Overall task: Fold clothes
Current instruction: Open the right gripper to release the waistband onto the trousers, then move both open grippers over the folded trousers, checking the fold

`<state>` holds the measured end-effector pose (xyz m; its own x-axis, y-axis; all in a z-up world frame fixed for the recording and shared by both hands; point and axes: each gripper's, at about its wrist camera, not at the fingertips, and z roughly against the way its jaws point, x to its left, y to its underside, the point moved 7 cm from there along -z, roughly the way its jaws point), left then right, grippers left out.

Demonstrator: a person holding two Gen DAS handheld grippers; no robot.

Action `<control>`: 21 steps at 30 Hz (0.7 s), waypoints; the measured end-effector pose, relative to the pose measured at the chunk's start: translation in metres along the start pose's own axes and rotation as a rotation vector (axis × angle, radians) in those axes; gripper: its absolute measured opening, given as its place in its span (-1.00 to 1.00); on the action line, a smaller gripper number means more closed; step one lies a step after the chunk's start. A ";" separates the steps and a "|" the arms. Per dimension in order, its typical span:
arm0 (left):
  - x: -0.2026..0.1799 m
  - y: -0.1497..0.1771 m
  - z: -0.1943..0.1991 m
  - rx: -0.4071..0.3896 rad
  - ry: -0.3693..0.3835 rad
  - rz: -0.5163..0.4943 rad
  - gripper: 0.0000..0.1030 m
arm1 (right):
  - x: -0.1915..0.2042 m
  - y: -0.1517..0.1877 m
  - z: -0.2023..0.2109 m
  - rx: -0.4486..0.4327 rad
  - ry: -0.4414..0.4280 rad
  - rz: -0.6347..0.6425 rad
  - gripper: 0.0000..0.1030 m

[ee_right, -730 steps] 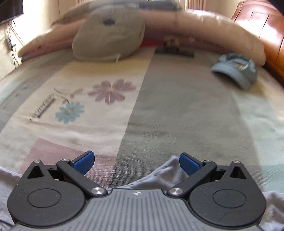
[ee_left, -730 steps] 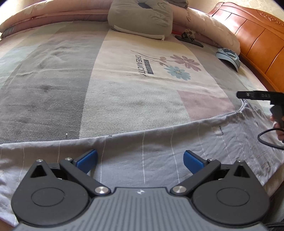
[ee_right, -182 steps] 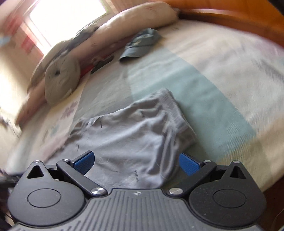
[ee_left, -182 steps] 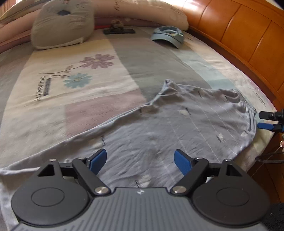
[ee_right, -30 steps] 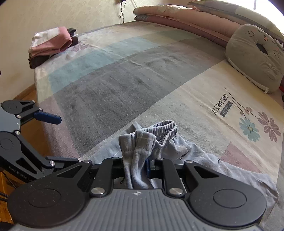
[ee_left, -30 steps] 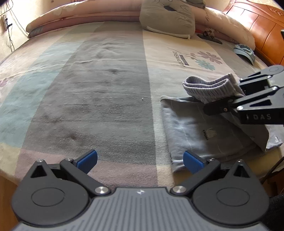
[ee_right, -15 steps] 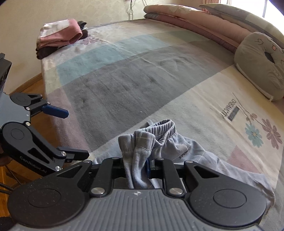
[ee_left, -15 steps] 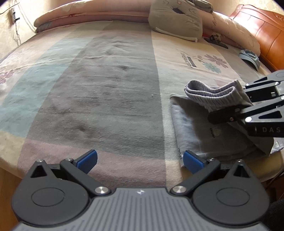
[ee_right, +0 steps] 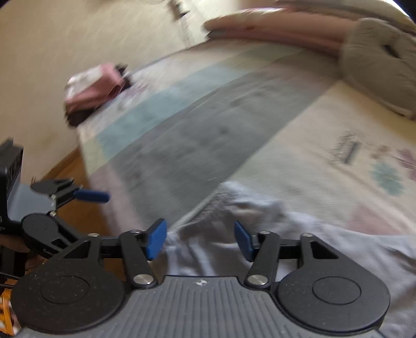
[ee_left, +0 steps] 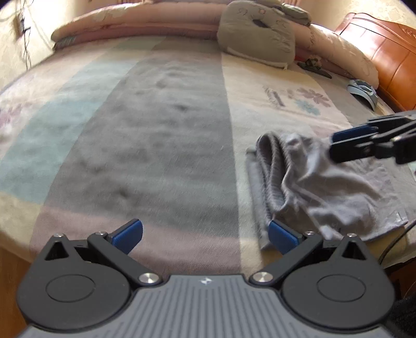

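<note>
Both grippers stand with their blue pads apart: the left gripper [ee_left: 205, 235], at the bottom of the left wrist view, is spread wide over the striped bedspread [ee_left: 161, 145] with nothing between its pads, and the right gripper [ee_right: 199, 239] has just been opening, its pads now clear of the cloth lying under and between them. That cloth is the grey folded garment with a ribbed waistband [ee_left: 319, 187], resting on the bedspread at the right of the left wrist view, its doubled waistband end toward the frame's centre. At the top, a grey-brown cushion [ee_left: 256, 32] leans on a rolled pink quilt [ee_left: 135, 23]. A pink and dark pile of folded clothes [ee_right: 91, 93] sits in the blurred upper left of the right wrist view.
</note>
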<state>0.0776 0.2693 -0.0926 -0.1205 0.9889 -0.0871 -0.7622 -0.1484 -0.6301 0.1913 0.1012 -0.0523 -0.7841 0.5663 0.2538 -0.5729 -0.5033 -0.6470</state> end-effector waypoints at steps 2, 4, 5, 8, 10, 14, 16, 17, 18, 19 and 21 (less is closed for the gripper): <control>-0.013 -0.016 0.004 -0.033 0.035 -0.034 0.98 | -0.026 0.006 0.019 -0.023 0.062 -0.033 0.27; -0.031 -0.035 0.008 -0.075 0.094 -0.080 0.98 | -0.054 0.019 0.037 -0.023 0.164 -0.042 0.26; -0.043 -0.044 0.007 -0.095 0.131 -0.105 0.98 | -0.065 0.030 0.044 -0.015 0.219 -0.032 0.26; -0.082 -0.066 -0.006 -0.116 0.242 -0.161 0.98 | -0.092 0.064 0.068 0.016 0.355 -0.003 0.26; -0.112 -0.072 -0.021 -0.104 0.290 -0.195 0.98 | -0.103 0.089 0.081 0.033 0.379 -0.013 0.26; -0.147 -0.064 -0.059 -0.045 0.358 -0.197 0.98 | -0.116 0.125 0.096 0.042 0.397 -0.059 0.26; -0.137 -0.055 -0.076 -0.012 0.292 -0.156 0.98 | -0.122 0.138 0.102 0.032 0.386 -0.099 0.26; -0.123 -0.050 -0.081 0.003 0.244 -0.122 0.97 | -0.125 0.142 0.106 0.028 0.383 -0.111 0.26; -0.111 -0.046 -0.083 0.009 0.220 -0.091 0.91 | -0.128 0.146 0.110 0.024 0.382 -0.120 0.26; -0.105 -0.045 -0.077 0.001 0.240 -0.065 0.92 | -0.131 0.151 0.114 0.022 0.378 -0.122 0.26; -0.102 -0.045 -0.064 0.000 0.242 -0.037 0.95 | -0.136 0.160 0.121 0.018 0.372 -0.118 0.26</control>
<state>0.1651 0.1753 -0.1043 0.0634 0.9671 -0.2463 -0.7631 -0.1121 -0.6365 0.1771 -0.1350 -0.1032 -0.5749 0.8170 0.0454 -0.6605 -0.4306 -0.6151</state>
